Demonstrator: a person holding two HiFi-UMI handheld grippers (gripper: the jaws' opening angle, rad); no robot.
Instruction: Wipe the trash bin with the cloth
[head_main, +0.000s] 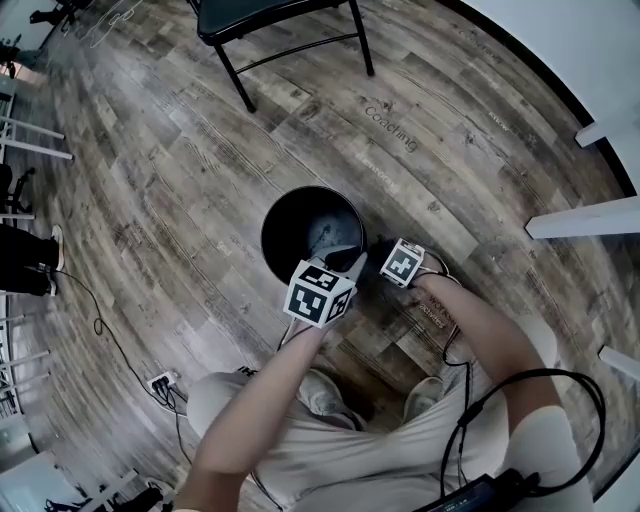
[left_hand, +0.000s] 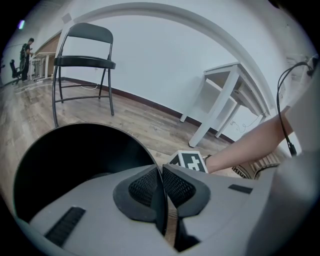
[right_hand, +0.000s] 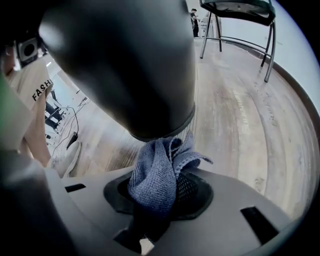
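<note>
Cloth (right_hand: 150, 175) half buried in right tool (right_hand: 165, 192).

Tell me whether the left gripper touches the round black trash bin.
Touching: left gripper view shows fingers of the left gripper pinching the black bin rim.

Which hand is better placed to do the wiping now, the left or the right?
Right. The right gripper grips the blue cloth, which already meets the trash bin at the lower edge of its outer wall. The left gripper is closed on the bin's rim, apparently steadying it, and has no cloth.
</note>
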